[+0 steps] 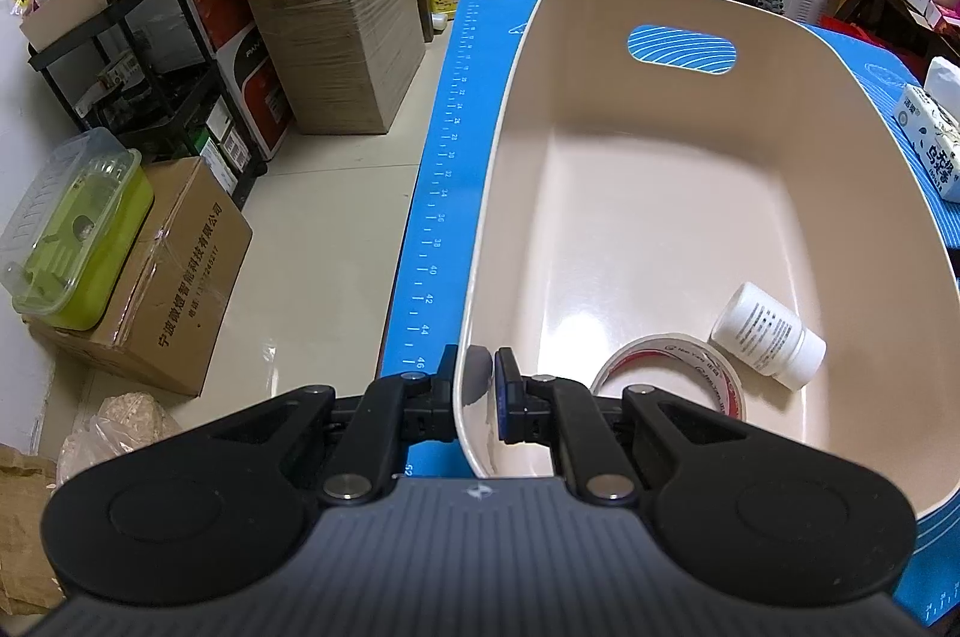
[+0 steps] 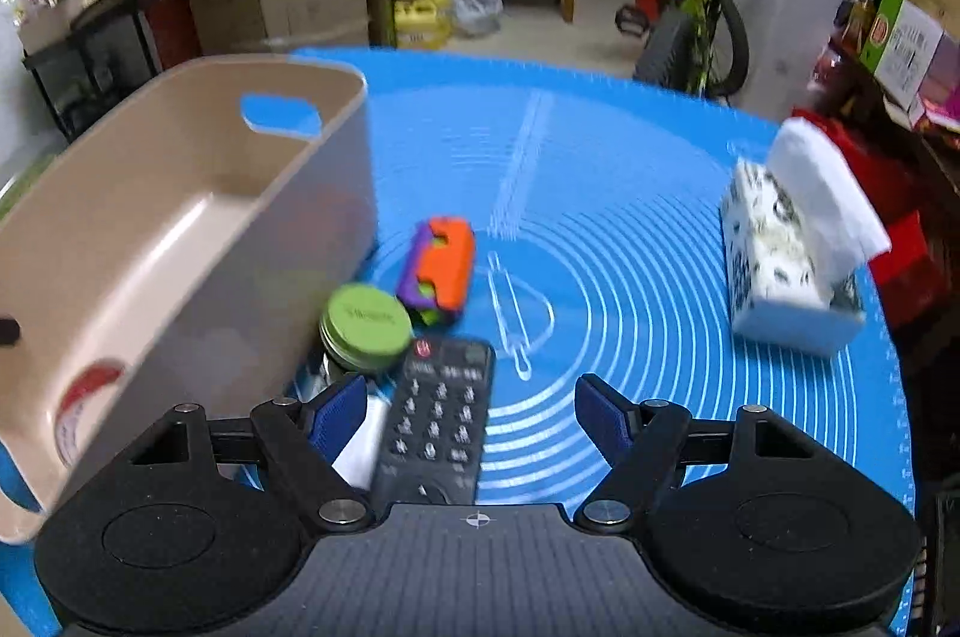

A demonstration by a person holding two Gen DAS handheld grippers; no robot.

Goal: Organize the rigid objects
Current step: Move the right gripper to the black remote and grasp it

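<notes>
My left claw point(image 1: 474, 385) clamps the bin point(image 1: 690, 193) rim, right claw point(image 2: 471, 415) hangs released over the remote point(image 2: 441, 421) on the table beside it: light, stiff, probably slick, so I'd pinch its long edges.

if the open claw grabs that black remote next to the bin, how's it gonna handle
The black remote looks stiff and flat, so it likely won't flex or roll. Its long, slim body may pivot if gripped off-centre. The green-lidded tin touches its far end, so a push would probably nudge that too.
</notes>
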